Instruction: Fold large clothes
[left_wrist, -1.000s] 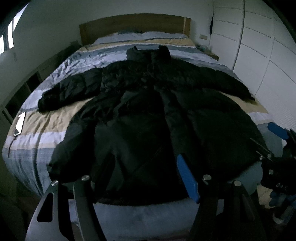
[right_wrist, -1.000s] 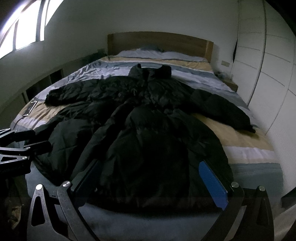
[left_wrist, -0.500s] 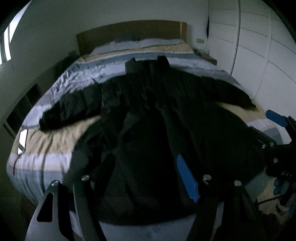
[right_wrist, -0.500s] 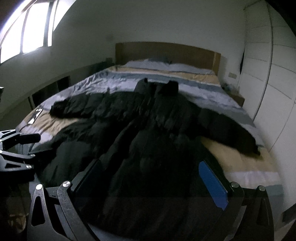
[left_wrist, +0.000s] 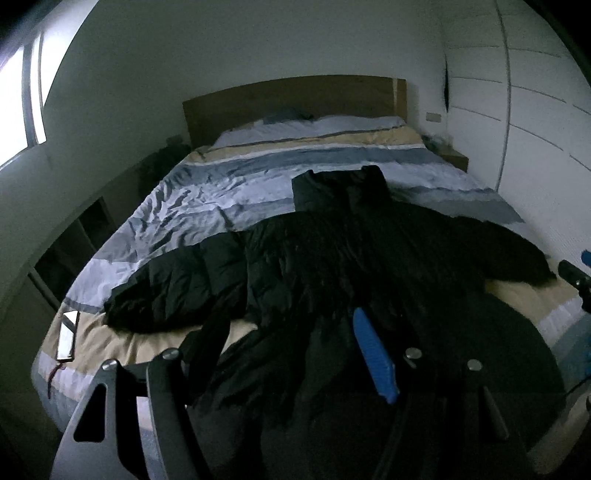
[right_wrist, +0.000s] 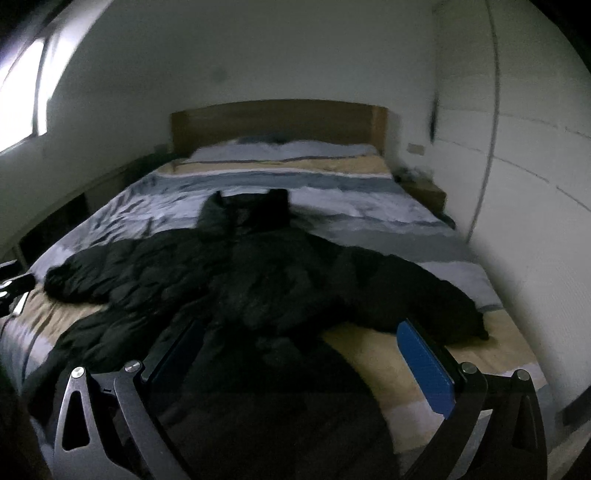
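1. A black puffer coat (left_wrist: 332, 258) is lying spread out on the striped bed (left_wrist: 207, 199), collar pointing toward the wooden headboard (left_wrist: 295, 99) at twelve o'clock, both sleeves stretching out sideways.
2. In the left wrist view the coat's lower half is melting into shadow; its hem is sitting behind the left gripper (left_wrist: 288, 350) and is hard to trace.
3. The left gripper is hovering with its fingers parted, one blue pad (left_wrist: 373, 354) showing, nothing sitting between them. The other finger is reading only as a dark shape against the coat.
4. The right gripper (right_wrist: 295, 362) is likewise standing released, fingers wide apart, over the coat's lower part, clamping nothing that can be made out.
5. The right wrist view is blurring, so quilting and seams are getting lost.
6. A phone (left_wrist: 66, 336) is lying near the bed's edge at nine o'clock of the left wrist view, well apart from the coat's sleeve (left_wrist: 173, 284).
7. At three o'clock of that view, only a tip of the other gripper is poking in, cut off by the frame.
8. The wardrobe (left_wrist: 535, 110) is filling the two o'clock side, its top cut off.
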